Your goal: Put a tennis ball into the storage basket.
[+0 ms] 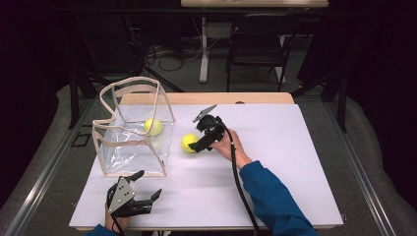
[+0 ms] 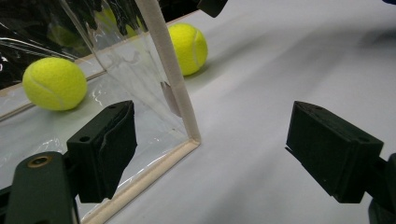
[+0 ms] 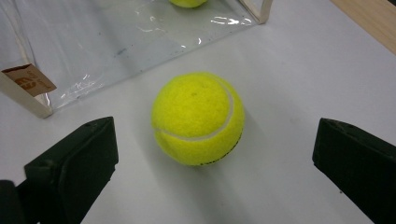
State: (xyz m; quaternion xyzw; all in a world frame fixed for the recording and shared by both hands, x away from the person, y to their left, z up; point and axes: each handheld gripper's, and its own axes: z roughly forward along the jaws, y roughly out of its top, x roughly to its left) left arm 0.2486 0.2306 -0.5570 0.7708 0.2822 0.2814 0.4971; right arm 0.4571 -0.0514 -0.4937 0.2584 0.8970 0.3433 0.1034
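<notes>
- A person's right hand-held gripper [image 1: 200, 141] reaches over the white table [image 1: 275, 162] with its jaws spread wide, gripping nothing; a yellow tennis ball [image 1: 189, 143] lies just in front of them.
- In the right gripper view the same tennis ball [image 3: 198, 118] rests on the table between the two black jaws, touching neither, its white seam curving across the top.
- A clear plastic bag [image 1: 133, 129] with beige trim stands upright and open-topped just left of that ball; a second tennis ball [image 1: 153, 127] lies inside it, toward the far right corner.
- The left hand-held gripper [image 1: 146, 189] sits near the front edge of the table, just before the bag's near side, jaws apart and empty.
- In the left gripper view the bag's beige corner seam [image 2: 169, 70] rises between the open jaws, close to the left one; whether that jaw touches the plastic cannot be told.
- The bagged ball [image 2: 54, 83] shows through the clear wall there, the loose ball [image 2: 188, 48] beyond the seam.
- A blue sleeve [image 1: 273, 196] covers the right forearm, and a black cable [image 1: 239, 182] trails from the right gripper.
</notes>
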